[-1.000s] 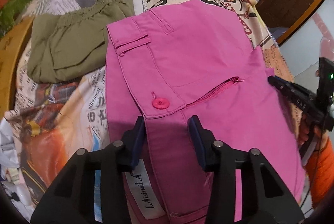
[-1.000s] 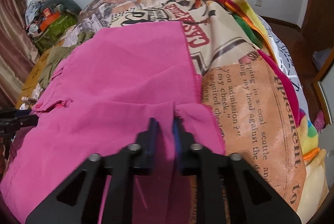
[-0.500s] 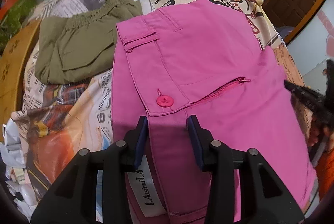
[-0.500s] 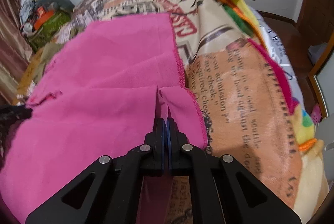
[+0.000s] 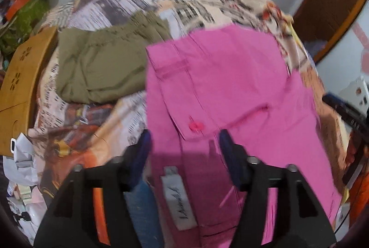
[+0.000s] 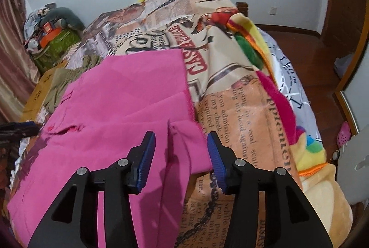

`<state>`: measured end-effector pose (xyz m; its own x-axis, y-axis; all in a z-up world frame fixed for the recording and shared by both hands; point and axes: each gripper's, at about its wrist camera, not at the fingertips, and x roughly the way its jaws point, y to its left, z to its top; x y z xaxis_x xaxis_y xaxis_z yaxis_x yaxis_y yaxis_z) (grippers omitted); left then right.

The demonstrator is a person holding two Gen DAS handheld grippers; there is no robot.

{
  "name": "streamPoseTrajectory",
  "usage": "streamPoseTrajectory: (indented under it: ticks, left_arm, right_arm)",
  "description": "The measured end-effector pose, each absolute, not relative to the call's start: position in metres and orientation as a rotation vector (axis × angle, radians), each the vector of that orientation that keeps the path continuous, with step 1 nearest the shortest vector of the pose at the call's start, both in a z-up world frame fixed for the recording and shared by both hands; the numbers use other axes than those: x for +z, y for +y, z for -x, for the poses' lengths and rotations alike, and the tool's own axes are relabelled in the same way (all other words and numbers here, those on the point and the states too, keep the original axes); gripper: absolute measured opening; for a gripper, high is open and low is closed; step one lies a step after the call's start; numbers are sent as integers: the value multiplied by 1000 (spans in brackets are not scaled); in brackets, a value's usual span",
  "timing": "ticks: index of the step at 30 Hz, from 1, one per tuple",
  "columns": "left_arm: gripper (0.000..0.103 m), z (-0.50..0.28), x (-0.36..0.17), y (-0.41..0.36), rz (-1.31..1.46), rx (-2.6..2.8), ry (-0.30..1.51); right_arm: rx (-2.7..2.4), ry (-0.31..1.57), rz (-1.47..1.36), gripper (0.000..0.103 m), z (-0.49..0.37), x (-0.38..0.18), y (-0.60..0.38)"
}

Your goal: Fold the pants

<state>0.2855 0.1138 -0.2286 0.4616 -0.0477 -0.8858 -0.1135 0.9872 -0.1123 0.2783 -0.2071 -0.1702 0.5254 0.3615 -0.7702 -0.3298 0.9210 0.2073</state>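
Observation:
Bright pink pants (image 5: 230, 86) lie folded on the bed, with a pink button (image 5: 196, 126) and a white label (image 5: 178, 199) at the near waistband. My left gripper (image 5: 184, 146) hovers over that waistband. Its jaws are opening, and the cloth lies between them untouched by the pads. In the right wrist view the pink pants (image 6: 126, 109) spread to the left. My right gripper (image 6: 182, 151) is above their near right corner with its jaws opening. A small raised ridge of fabric stands between them, free of the pads.
Folded olive pants (image 5: 99, 68) lie left of the pink ones on a newspaper-print blanket (image 6: 242, 121). A tan board (image 5: 20, 86) edges the bed's left side. A pile of clutter (image 6: 53, 35) sits by the wall, and wooden floor (image 6: 311, 58) lies to the right.
The right gripper was pinched shut on a fold of pink fabric and has now let it go. The left jaws have spread wider. Both grippers have lifted slightly.

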Motion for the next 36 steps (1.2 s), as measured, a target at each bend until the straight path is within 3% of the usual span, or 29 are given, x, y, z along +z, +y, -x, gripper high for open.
streamPoseTrajectory:
  ticks: [6, 14, 19, 21, 24, 30, 32, 36]
  left_arm:
    - [69, -308, -226, 130, 205, 69, 1094]
    - [70, -338, -273, 119, 245, 13, 1249]
    - [70, -339, -283, 115, 235, 30, 1242]
    - [70, -338, -283, 112, 213, 37, 1230]
    - [61, -335, -281, 102, 136, 15, 1198]
    - [41, -331, -276, 89, 16, 36, 1152]
    - [19, -331, -277, 91, -36, 107, 1147]
    - [18, -328, -285, 108, -6, 148, 1174]
  right_arm:
    - [370, 934, -68, 43, -282, -177, -221]
    - [407, 1068, -51, 43, -289, -209, -217]
    - [426, 1100, -50, 42, -300, -223, -206]
    - [446, 1138, -63, 32, -303, -232, -202]
    - [467, 1140, -100, 19, -304, -238, -199]
    - [469, 1134, -65, 9, -301, -239, -193]
    - [465, 1127, -55, 8, -301, -239, -194]
    - [462, 1119, -34, 7, -299, -240, -193]
